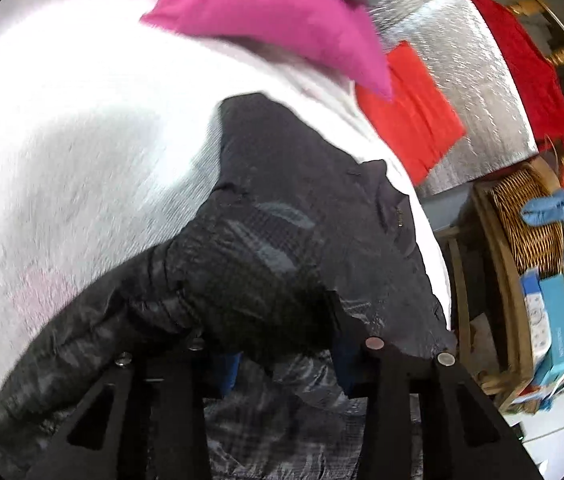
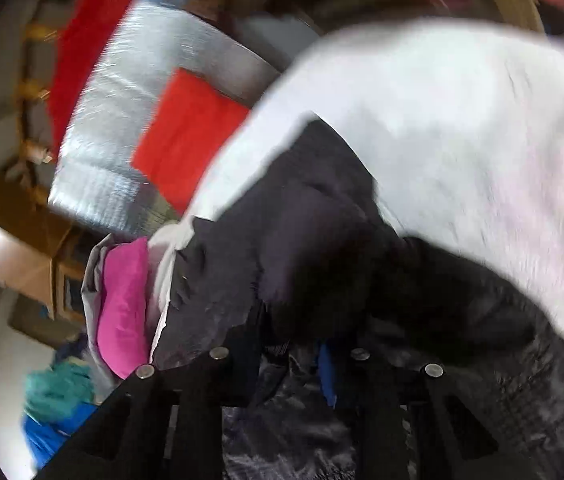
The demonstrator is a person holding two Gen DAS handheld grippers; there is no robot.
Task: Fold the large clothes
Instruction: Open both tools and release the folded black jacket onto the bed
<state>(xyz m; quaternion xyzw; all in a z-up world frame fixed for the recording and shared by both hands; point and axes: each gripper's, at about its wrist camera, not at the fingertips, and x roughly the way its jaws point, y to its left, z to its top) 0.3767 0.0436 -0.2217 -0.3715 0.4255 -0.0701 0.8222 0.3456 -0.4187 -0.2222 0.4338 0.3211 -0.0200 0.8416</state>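
both hand-held grippers, left [image 1: 282, 344] and right [image 2: 290, 360], seem to pinch the black jacket [image 1: 265, 208], jaws narrowly parted, over white cloth [image 1: 81, 120].

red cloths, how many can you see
2: a bright red folded cloth lying flat on the silver sheet, and a darker red one draped beyond it by the wooden railing. More may be hidden.

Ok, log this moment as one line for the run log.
stage: fold under way | left gripper: fingers shut on black jacket | right gripper: fingers shut on black jacket | under it: white sheet
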